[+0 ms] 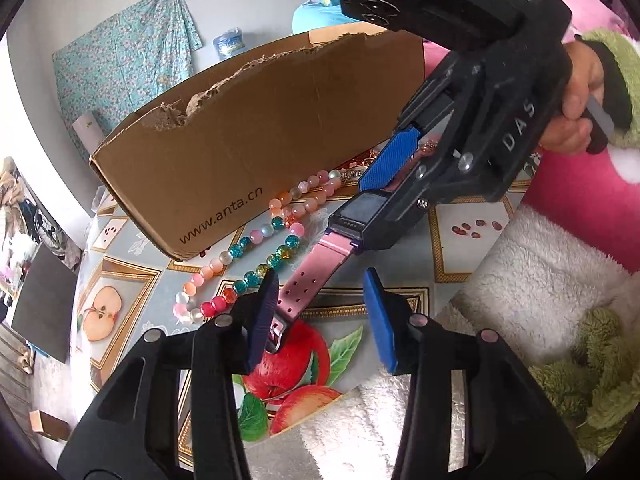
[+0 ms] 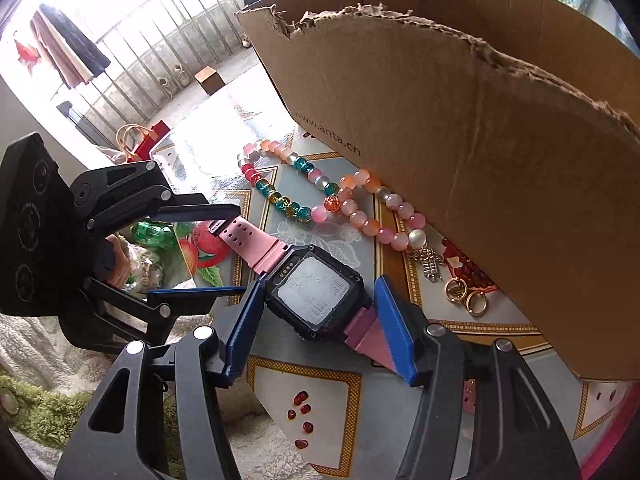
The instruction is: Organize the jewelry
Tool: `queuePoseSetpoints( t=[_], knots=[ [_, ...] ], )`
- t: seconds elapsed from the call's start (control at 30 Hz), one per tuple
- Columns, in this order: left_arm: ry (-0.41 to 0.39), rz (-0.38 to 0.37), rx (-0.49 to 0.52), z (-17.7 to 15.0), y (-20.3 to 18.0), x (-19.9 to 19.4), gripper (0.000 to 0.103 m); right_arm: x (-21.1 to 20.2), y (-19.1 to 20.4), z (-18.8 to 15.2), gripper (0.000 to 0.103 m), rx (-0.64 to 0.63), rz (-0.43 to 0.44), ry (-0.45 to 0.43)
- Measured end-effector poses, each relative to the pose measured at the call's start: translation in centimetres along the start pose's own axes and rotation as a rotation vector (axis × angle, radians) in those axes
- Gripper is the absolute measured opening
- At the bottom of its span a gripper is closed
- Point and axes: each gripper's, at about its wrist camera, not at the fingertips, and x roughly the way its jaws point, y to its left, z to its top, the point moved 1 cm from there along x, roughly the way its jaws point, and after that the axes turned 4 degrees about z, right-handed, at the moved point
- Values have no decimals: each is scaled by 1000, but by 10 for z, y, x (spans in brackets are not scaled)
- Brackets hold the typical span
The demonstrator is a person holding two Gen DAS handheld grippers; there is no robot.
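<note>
My right gripper [image 2: 320,320] has its blue pads around the black case of the pink-strapped watch [image 2: 316,292]; one pad sits against the case's side and the other against the strap stub beyond it, so it looks clamped on, though I cannot tell how firmly. My left gripper [image 1: 320,312] straddles the free end of the same watch's perforated strap [image 1: 304,280]. One pad touches the strap's edge near the buckle, while the other stands clear of it, so the jaws are part open with the strap between them. The watch stretches between the two grippers just above the fruit-patterned tabletop [image 2: 316,392]. Just beyond it lie two beaded bracelets [image 2: 320,196], partly overlapping, near the foot of a torn cardboard box [image 2: 480,140]. Beside the box's lower edge sit two gold rings [image 2: 466,296] and a small silver charm [image 2: 430,262].
</note>
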Motion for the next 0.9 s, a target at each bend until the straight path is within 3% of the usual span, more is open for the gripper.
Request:
queuePoseSetpoints(
  t=[0.2,0.33,0.5,0.63,0.7,0.83,0.9],
  knots=[
    [22,33,31,5,-6,7,32,-1,-19,2,48,59,109,30],
    [34,32,4,9,-2,14,18,0,-22,-1,48,70,115,7],
    [47,14,-6,16,2,18,14,-8,-27,-6,48,79,114,-28],
    [50,3,-14,15,6,14,14,-8,-9,-5,49,-6,-1,-31],
    [50,-6,-31,14,9,14,14,-2,6,-5,65,-86,-67,-29],
    [41,-26,-76,11,21,12,14,13,32,-8,68,-259,-211,-16],
    [30,-26,-89,7,24,7,15,14,32,-4,68,-245,-199,-15]
  ],
)
